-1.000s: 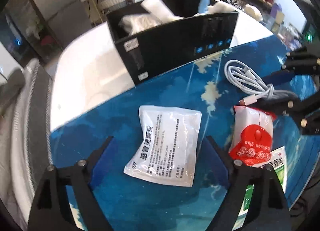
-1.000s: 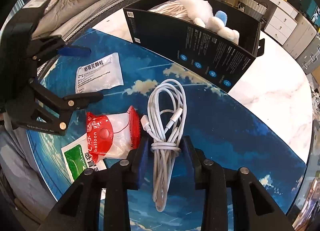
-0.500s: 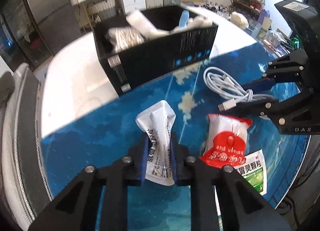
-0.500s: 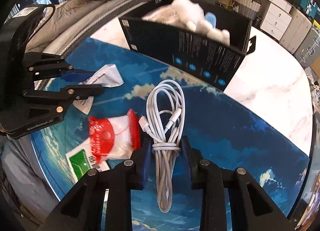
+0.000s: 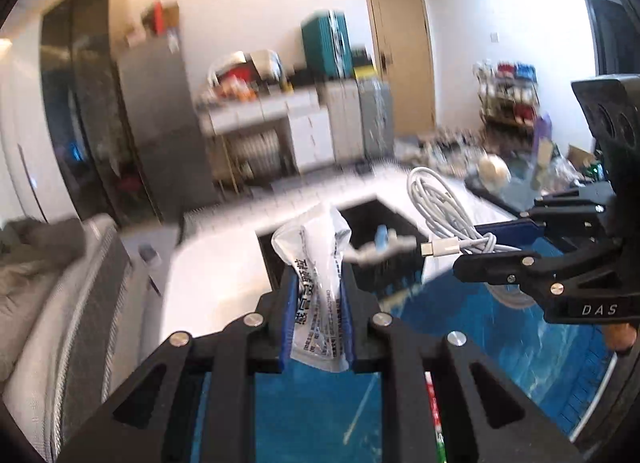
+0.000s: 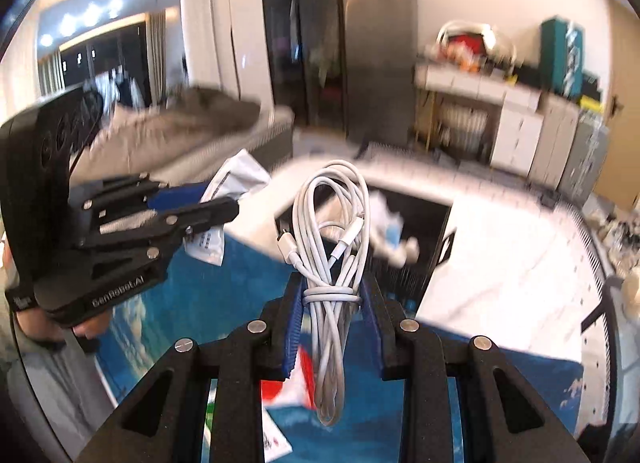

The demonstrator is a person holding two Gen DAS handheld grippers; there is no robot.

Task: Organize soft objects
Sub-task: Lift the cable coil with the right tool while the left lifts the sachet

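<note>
Blur smears the room and most of the black box [image 5: 384, 223], so its contents read only as pale shapes. Left tool [image 5: 318, 319] is pressed together on the white sachet [image 5: 320, 287], which stands upright between the blue pads, raised clear of the blue bench [image 5: 480, 343] and just in front of the box. Right tool [image 6: 332, 303] pinches the coiled white cable [image 6: 332, 231] at its wrapped waist; loops rise above the pads, tail hangs below, partly covering a red packet [image 6: 288, 387].

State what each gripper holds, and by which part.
The left gripper clamps the white sachet by its lower half. The right gripper clamps the coiled white cable at its wrapped waist.
</note>
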